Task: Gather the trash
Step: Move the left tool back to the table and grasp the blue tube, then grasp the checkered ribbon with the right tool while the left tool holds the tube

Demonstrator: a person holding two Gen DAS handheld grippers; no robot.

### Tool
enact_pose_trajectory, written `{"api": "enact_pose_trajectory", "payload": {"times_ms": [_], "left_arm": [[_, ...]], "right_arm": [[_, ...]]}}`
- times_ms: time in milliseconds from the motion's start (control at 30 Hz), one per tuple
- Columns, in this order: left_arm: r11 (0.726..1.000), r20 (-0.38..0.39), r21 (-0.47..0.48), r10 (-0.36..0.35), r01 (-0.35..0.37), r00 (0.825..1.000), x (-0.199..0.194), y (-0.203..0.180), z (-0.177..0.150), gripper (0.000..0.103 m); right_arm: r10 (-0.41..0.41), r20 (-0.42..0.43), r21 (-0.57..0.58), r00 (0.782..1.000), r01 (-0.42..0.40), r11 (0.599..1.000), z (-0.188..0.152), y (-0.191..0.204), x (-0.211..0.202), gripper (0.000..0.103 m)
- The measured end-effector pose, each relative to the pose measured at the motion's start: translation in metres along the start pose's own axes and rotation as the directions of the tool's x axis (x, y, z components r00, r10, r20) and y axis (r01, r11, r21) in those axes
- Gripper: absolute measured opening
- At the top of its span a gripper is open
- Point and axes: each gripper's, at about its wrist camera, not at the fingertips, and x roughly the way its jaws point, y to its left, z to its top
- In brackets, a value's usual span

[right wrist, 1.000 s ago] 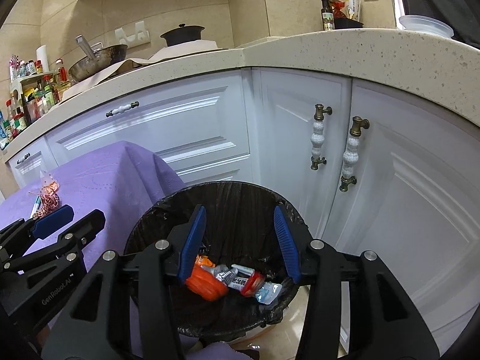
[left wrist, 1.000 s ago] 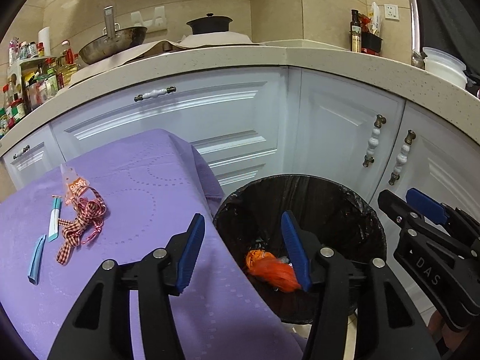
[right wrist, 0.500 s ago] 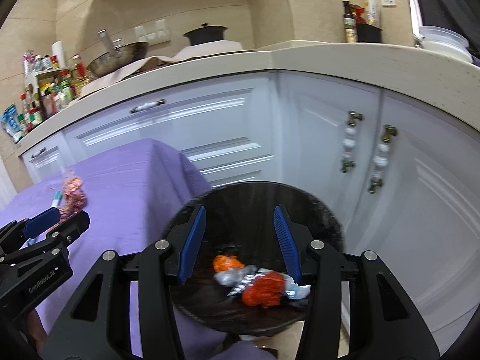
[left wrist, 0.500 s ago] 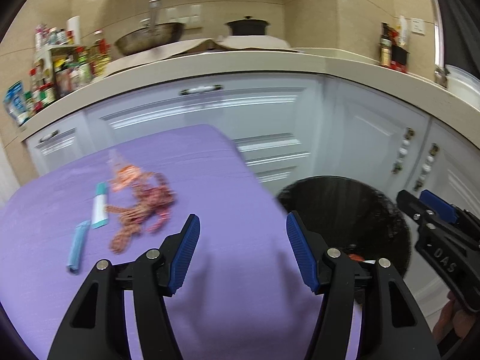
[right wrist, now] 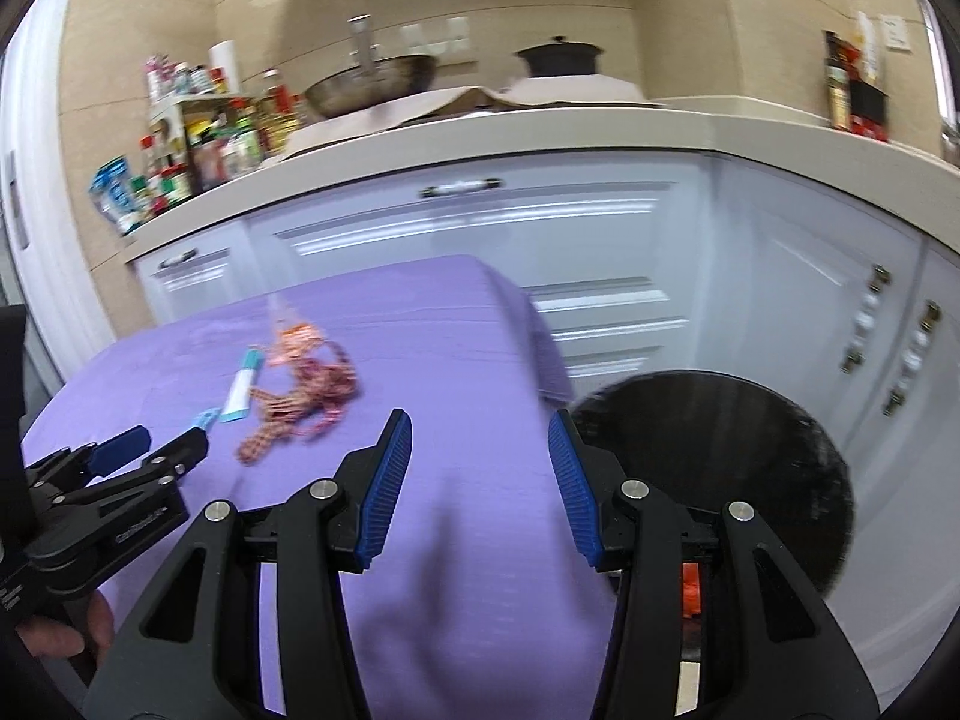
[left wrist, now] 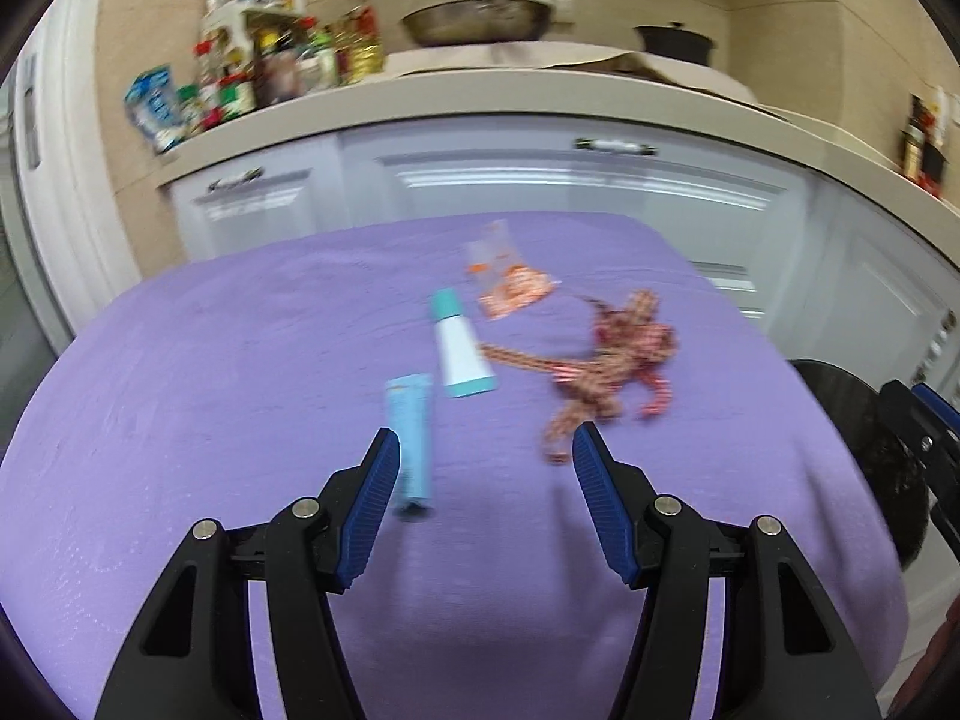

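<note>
Trash is seen scattered on a purple cloth-covered table (left wrist: 180, 390) in the left wrist view, ahead of the left gripper (left wrist: 483, 450), whose ribbed blue jaws are spread with nothing between them. A flat pale-blue sachet (left wrist: 411, 438) lies just beyond the left jaw tip; a white squeeze tube with teal cap and teal crimped end (left wrist: 459, 348) lies farther ahead, between the jaw lines. A tangled red-and-white checked ribbon (left wrist: 606, 366) lies ahead of the right jaw, and a crinkled clear wrapper with orange print (left wrist: 507, 282) lies farthest out. The picture is blurred.

In the right wrist view, the right gripper (right wrist: 480, 462) is seen with jaws held apart and empty above the smooth cloth. The same ribbon (right wrist: 306, 402), tube (right wrist: 242, 390) and wrapper (right wrist: 294, 342) lie well to the left of the left jaw, near the left gripper's tips. A round black-lined bin (right wrist: 774, 462) stands to the right of the right jaw, an orange scrap (right wrist: 691, 588) visible inside.
</note>
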Motion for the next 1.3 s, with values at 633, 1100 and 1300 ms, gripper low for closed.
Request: {"api": "enact_pose_trajectory", "payload": {"times_ms": [633, 1100, 1300], "left_arm": [[1.0, -0.175, 0.012, -0.014, 0.016, 0.985, 0.041, 0.026, 0.002, 0.02], [1.0, -0.096, -0.03, 0.002, -0.005, 0.995, 0.022, 0.068, 0.004, 0.009], [0.995, -0.069, -0.081, 0.053, -0.058, 0.996, 0.013, 0.11, 0.003, 0.009]], "right_arm": [[0.088, -0.079, -0.054, 0.993, -0.092, 0.994, 0.01, 0.055, 0.028, 0.051], [0.1, -0.144, -0.069, 0.984, -0.111, 0.991, 0.013, 0.089, 0.057, 0.056], [0.062, -0.193, -0.07, 0.979, -0.077, 0.995, 0.015, 0.101, 0.081, 0.06]]}}
